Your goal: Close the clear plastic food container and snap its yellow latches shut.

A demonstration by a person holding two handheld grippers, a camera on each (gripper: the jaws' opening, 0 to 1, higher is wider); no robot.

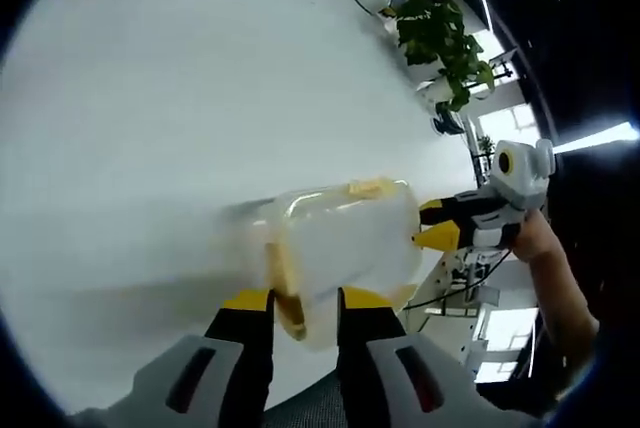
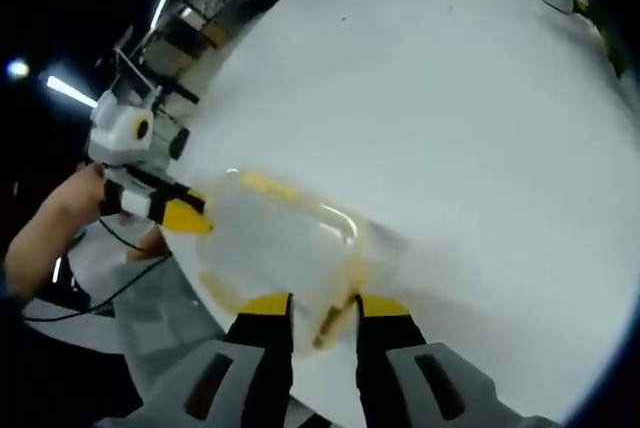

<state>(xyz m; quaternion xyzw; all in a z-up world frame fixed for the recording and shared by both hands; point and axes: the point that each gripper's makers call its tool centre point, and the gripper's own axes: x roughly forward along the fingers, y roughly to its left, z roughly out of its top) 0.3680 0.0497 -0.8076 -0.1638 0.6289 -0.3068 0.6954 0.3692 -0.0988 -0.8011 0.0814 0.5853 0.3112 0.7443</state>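
The clear plastic container (image 1: 345, 238) lies on the white table (image 1: 150, 98) near its edge, with its lid resting on top and yellow trim along the rim. My left gripper (image 1: 306, 300) stands open at one end, its jaws either side of a yellow latch (image 1: 287, 293). My right gripper (image 1: 440, 225) meets the opposite end, held by a hand (image 1: 530, 238). In the right gripper view, the container (image 2: 280, 238) is blurred. My right gripper (image 2: 324, 306) is open around the near latch (image 2: 332, 320). The left gripper (image 2: 180, 214) touches the far end.
Potted plants (image 1: 440, 38) and small items stand at the table's far side. The table's edge runs just under the container, with grey floor (image 2: 150, 318) and a cable below it. White tabletop (image 2: 450, 98) stretches wide beyond the container.
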